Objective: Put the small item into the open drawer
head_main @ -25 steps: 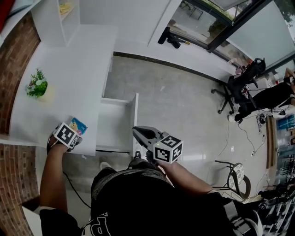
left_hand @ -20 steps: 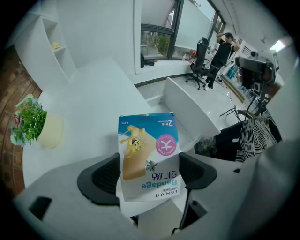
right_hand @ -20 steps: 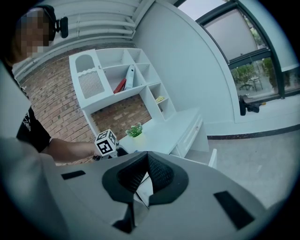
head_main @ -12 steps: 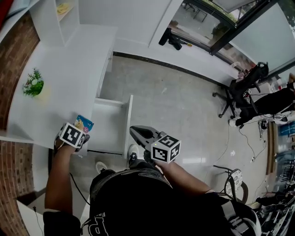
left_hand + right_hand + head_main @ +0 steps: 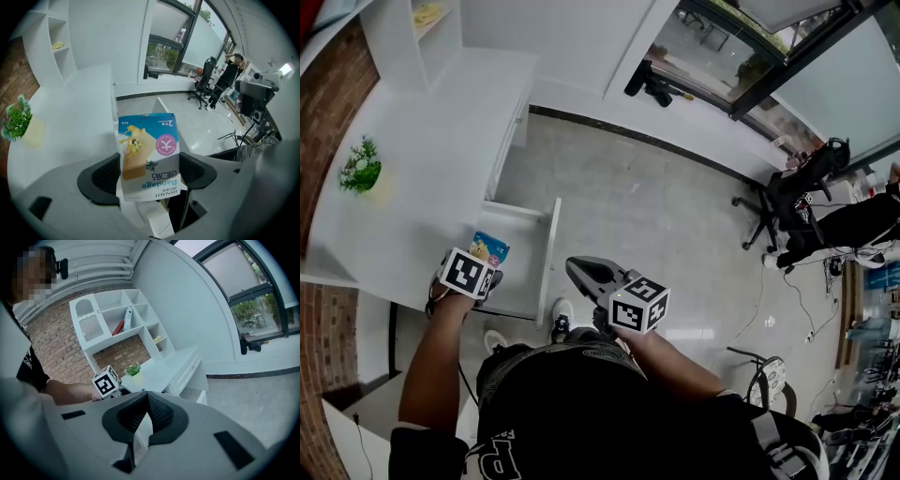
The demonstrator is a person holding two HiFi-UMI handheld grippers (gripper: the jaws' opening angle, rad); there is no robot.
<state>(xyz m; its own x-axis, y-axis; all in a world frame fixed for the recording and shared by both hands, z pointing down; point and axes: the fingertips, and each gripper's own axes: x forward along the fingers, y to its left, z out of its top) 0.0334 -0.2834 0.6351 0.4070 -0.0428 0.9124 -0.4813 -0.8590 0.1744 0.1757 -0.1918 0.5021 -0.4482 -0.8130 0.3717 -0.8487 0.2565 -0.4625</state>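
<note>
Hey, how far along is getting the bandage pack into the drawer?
Done: the drawer is pulled open. In hand: the left gripper is shut on the bandage packet, holding it by the drawer's desk-side edge, not yet inside. The right gripper is shut on nothing, off to the side. Left: lower the packet in and release it.

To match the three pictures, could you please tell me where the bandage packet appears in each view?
Head view: bandage packet lower left, at the open drawer.
Left gripper view: bandage packet centre, held in the left hand-held gripper.
Right gripper view: cannot be made out.
Shared landmark: potted plant, in all three.
</note>
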